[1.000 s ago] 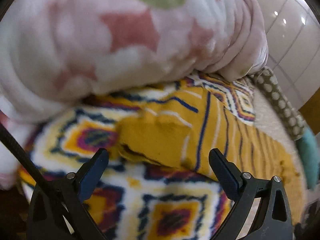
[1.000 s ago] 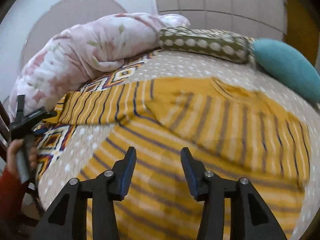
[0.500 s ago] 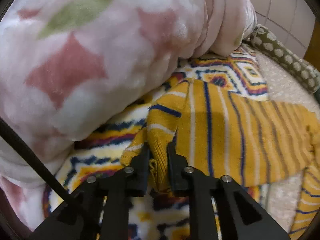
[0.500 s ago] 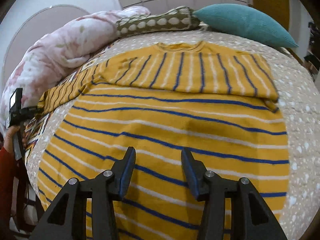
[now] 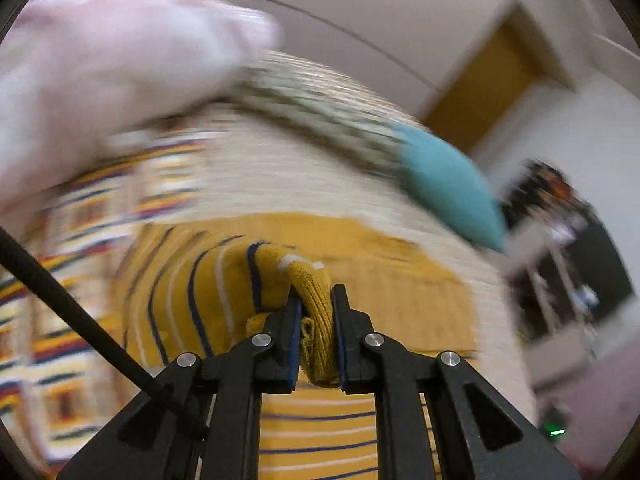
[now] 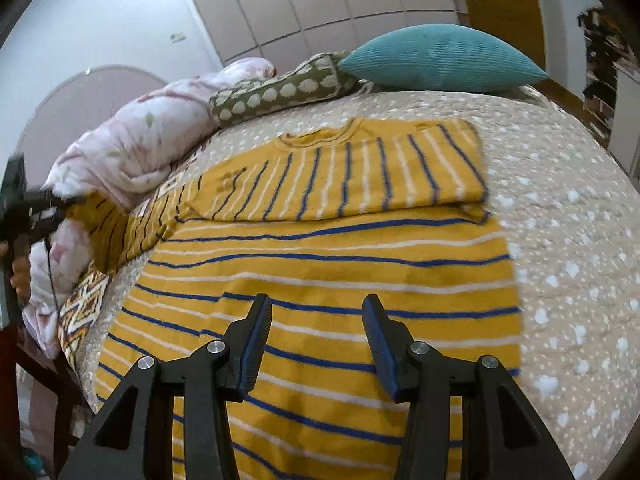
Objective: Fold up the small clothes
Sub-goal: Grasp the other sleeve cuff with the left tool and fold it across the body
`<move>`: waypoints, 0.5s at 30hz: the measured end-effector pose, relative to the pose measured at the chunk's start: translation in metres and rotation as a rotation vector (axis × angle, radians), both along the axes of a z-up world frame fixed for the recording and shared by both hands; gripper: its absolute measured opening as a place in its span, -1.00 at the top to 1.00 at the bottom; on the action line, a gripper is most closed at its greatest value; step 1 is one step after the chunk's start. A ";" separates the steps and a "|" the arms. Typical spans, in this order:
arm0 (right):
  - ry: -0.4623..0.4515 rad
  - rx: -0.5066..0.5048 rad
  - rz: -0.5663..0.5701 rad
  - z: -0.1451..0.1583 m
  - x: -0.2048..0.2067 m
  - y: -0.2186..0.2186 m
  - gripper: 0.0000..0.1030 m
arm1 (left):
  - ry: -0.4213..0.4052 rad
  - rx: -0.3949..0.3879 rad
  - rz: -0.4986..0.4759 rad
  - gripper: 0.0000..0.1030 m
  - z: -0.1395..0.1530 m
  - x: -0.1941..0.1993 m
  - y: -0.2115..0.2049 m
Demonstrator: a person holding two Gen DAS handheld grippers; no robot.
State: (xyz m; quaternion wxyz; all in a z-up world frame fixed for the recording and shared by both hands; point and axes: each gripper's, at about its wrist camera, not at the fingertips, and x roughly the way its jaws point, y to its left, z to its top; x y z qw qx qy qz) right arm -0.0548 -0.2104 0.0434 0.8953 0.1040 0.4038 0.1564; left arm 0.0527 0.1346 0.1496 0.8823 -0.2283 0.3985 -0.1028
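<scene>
A yellow sweater [image 6: 320, 264] with blue and white stripes lies spread flat on a bed [image 6: 568, 216] covered by a beige quilt with white spots. One sleeve is already folded across the chest. The other sleeve [image 5: 240, 280] stretches out toward a pink blanket [image 6: 132, 148] at the bed's far side.

The left gripper [image 5: 316, 320] has its jaws closed tight on the cuff of that outstretched sleeve, which bunches up between them and lifts off the bed. The left wrist view is smeared with motion blur, so the gripper appears to be swinging fast. The right gripper [image 6: 316, 340] hovers just above the lower body of the sweater with its jaws wide apart, holding nothing.

Risks, as a judgement: only a small bundle of knit cuff sits in the left jaws, so a quick sweep could pull it free and drop the sleeve short of the chest. With nothing pinning the sweater's body, dragging the sleeve may tug the whole garment sideways and wrinkle or undo the sleeve already folded. The sleeve could also land twisted, since it is gathered rather than flat. The pink blanket lies close by and might snag the trailing cloth.

Behind the sweater sit a green patterned pillow [image 6: 280, 92] and a teal pillow [image 6: 440, 60].
</scene>
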 end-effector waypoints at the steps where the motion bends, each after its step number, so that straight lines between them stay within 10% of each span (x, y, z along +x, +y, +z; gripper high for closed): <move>1: 0.002 0.008 -0.012 -0.001 -0.002 -0.007 0.00 | -0.011 -0.010 -0.056 0.75 0.005 0.009 -0.029; 5: 0.024 0.035 -0.089 -0.006 -0.010 -0.045 0.00 | -0.066 -0.025 -0.291 0.63 0.022 0.028 -0.154; 7: 0.031 0.045 -0.121 -0.007 -0.013 -0.062 0.00 | -0.052 -0.037 -0.339 0.12 0.020 0.029 -0.185; 15: 0.028 0.045 -0.198 -0.008 -0.018 -0.108 0.00 | 0.007 0.117 -0.239 -0.13 -0.020 -0.030 -0.169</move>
